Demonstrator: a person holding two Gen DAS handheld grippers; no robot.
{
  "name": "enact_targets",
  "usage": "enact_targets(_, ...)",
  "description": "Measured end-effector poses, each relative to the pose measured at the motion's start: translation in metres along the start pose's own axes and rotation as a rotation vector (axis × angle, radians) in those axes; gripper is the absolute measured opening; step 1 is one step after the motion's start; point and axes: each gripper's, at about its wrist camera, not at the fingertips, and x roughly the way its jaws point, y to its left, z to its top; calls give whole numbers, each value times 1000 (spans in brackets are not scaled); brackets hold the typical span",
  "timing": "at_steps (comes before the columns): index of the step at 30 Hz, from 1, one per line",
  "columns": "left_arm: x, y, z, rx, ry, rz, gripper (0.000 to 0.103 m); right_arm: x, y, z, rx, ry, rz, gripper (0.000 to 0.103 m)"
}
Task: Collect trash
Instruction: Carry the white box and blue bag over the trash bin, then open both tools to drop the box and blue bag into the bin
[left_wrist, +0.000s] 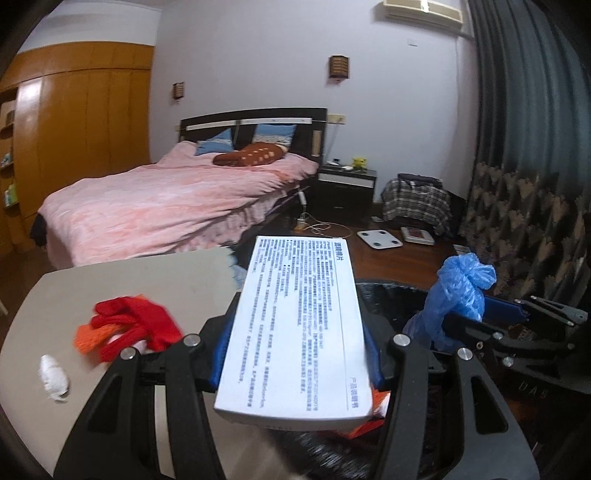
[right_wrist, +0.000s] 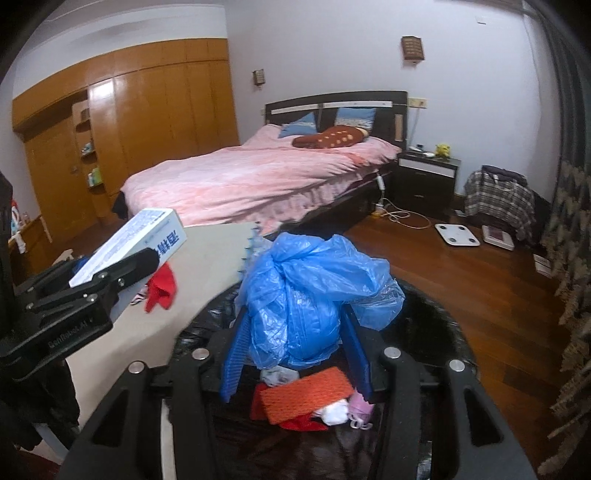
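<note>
Bedroom with a pink-quilted bed (right_wrist: 258, 177) behind a beige round table (left_wrist: 110, 288). Left gripper (left_wrist: 295, 350) clamps a flat white printed cardboard box (left_wrist: 299, 325) beside the table's edge; right gripper (right_wrist: 295, 350) squeezes a crumpled blue plastic bag (right_wrist: 306, 295) above the black-lined trash bin (right_wrist: 443, 325).

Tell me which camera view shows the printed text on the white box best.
The left wrist view. There the white box lies between the left gripper fingers with its printed face turned to the camera. In the right wrist view the same box shows only obliquely, from the side, with one blue-lettered edge visible and the rest blurred.
</note>
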Motion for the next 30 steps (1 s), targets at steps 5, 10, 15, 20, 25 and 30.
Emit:
enact_targets(5, 19, -14, 4, 4, 30, -77, 64, -2, -16, -7, 14, 12, -56, 68)
enact_targets(10, 20, -8, 1, -10, 30, -74, 72, -7, -27, -9, 29, 6, -92, 83)
enact_targets(15, 10, 9, -2, -24, 23, -25, 82, -8, -22, -8, 45, -4, -90, 97)
enact_targets(20, -4, 32, -3, -52, 17, 35, 86, -4, -4, -4, 32, -3, -58, 97)
enact_targets(25, -24, 58, -7, -58, 9, 109, 89, 2, 20, -1, 6, -3, -13, 97)
enact_targets(30, -45, 81, -7, -67, -2, 183, 90, 7, 43, 5, -17, -13, 28, 97)
